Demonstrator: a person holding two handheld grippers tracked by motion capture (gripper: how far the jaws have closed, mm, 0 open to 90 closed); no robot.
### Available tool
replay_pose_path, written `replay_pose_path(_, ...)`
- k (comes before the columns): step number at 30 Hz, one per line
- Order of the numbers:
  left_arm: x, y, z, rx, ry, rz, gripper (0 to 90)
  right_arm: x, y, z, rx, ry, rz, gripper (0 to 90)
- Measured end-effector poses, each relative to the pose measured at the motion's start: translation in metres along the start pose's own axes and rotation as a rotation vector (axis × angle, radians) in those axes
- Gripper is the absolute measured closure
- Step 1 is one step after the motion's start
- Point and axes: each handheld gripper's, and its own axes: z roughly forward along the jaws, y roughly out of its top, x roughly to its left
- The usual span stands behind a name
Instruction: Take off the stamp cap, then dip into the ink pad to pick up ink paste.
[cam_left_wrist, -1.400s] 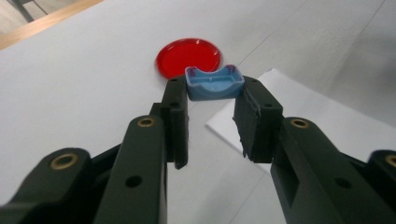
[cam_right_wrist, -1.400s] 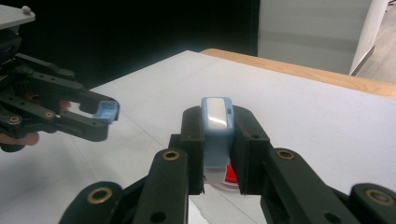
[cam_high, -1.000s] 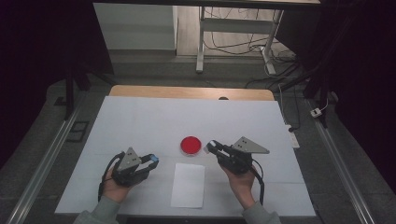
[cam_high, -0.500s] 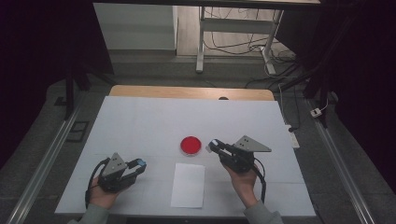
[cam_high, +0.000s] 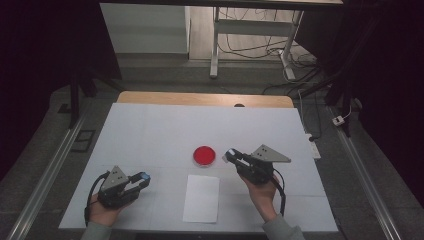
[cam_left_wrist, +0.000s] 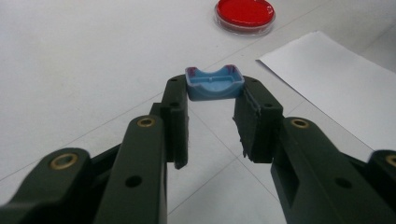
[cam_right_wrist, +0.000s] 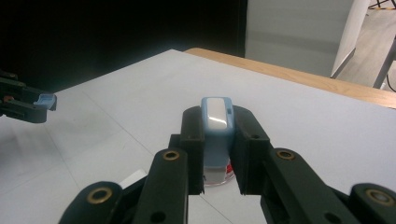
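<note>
Nearest the person, the left claw (cam_left_wrist: 212, 100) is clenched on a small blue plastic cap (cam_left_wrist: 214, 82), pinching it by its two short ends so the hollow side faces up. In the high view this claw (cam_high: 142, 179) sits low over the worktop (cam_high: 150, 130), left of a white sheet of paper (cam_high: 201, 198). The cap looks light, stiff and thin-walled; a gentle squeeze across the ends should hold it, though smooth plastic may slip if the hold loosens.

The right claw (cam_right_wrist: 215, 135) grasps a blue-and-white stamp body (cam_right_wrist: 216, 122), clamped on its flat sides with the rounded white top pointing away from the hand. It seems a rigid, light plastic piece, likely to take a firm grip without harm; the flat flanks are the sensible place to hold it. In the high view this claw (cam_high: 231, 156) hovers just right of a round red ink pad dish (cam_high: 204, 155), which lies past the sheet.

From the right gripper view, the capped left claw (cam_right_wrist: 44, 103) is well apart, off to the side. Whether the stamp's lower face touches the dish cannot be told.
</note>
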Motion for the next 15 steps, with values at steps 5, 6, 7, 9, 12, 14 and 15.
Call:
replay_pose_path(5,-0.0012,0.0004,0.0012,0.003,-0.005,0.008,65.9,-0.0004,0.0001,0.0000,-0.002,0.001,0.002,75.6)
replay_pose_path(6,-0.0013,0.0004,0.0011,0.002,-0.005,0.008,65.9,-0.0004,0.0002,0.0000,-0.002,0.002,0.002,75.6)
replay_pose_path(7,-0.0012,0.0003,0.0009,0.002,-0.005,0.007,65.9,-0.0004,0.0002,0.0000,-0.002,0.003,0.001,75.6)
replay_pose_path(9,-0.0010,0.0003,0.0006,0.001,-0.004,0.008,65.9,-0.0002,0.0003,-0.0001,-0.002,0.004,0.003,75.6)
replay_pose_path(12,-0.0008,0.0008,0.0005,-0.002,-0.004,0.006,65.9,0.0000,0.0012,-0.0003,-0.004,0.005,0.001,75.6)
replay_pose_path(14,-0.0005,0.0010,0.0007,-0.002,-0.005,0.007,65.9,-0.0001,0.0019,-0.0006,-0.007,0.005,-0.001,75.6)
replay_pose_path(15,-0.0002,0.0010,0.0010,0.000,-0.007,0.009,65.9,-0.0005,0.0022,-0.0008,-0.007,0.002,-0.005,75.6)
